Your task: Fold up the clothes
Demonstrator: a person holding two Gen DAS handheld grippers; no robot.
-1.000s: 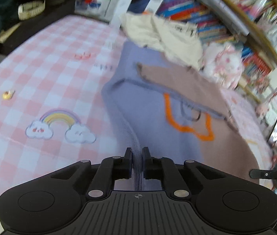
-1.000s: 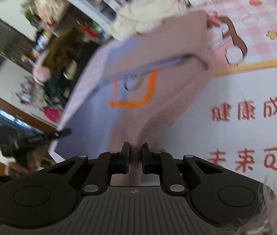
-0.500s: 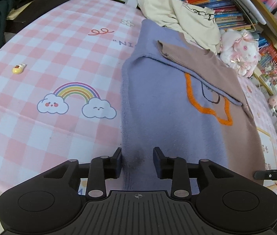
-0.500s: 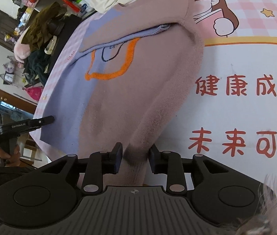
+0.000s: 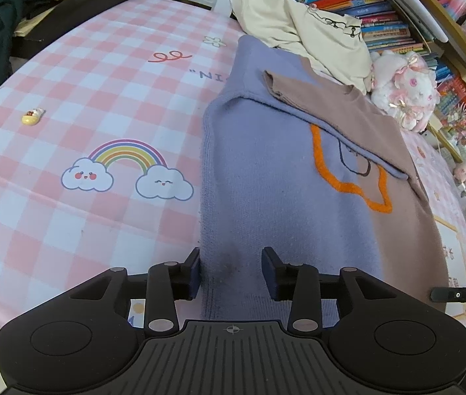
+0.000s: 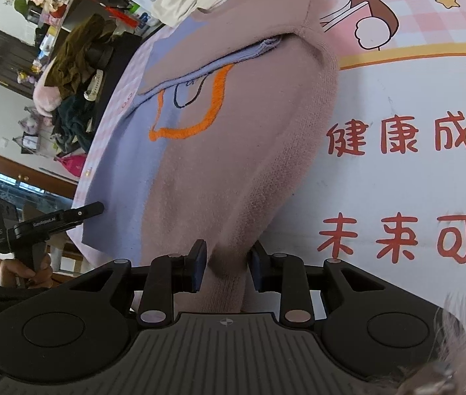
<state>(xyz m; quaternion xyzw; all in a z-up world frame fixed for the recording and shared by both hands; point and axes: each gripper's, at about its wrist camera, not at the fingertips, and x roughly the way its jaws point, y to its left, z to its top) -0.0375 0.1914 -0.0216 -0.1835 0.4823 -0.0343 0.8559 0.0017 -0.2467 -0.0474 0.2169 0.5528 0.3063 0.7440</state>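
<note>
The lilac-and-tan sweater point(image 5: 285, 177) lies flat on the worktop point(image 5: 68, 223), reaching away from both grippers, with its near hem just in front of them and one edge turned over across the orange embroidered outline point(image 5: 348, 184), which reads as a fold already laid. The left hand-held gripper point(image 5: 231, 271) straddles the lilac corner of the hem; its jaws are opening and the pads stand clear of the knit, so the cloth sits between them released, probably because that corner now rests where the fold wants it. The right hand-held gripper point(image 6: 226, 271) sits over the tan corner point(image 6: 226, 276), which bulges up between its parted jaws; the pads look barely clear of it, so it seems let go too. A cream garment point(image 5: 305, 33) waits beyond the sweater's far end. No basket or bin shows; only the bookshelves point(image 5: 381, 10) behind hold books.
</note>
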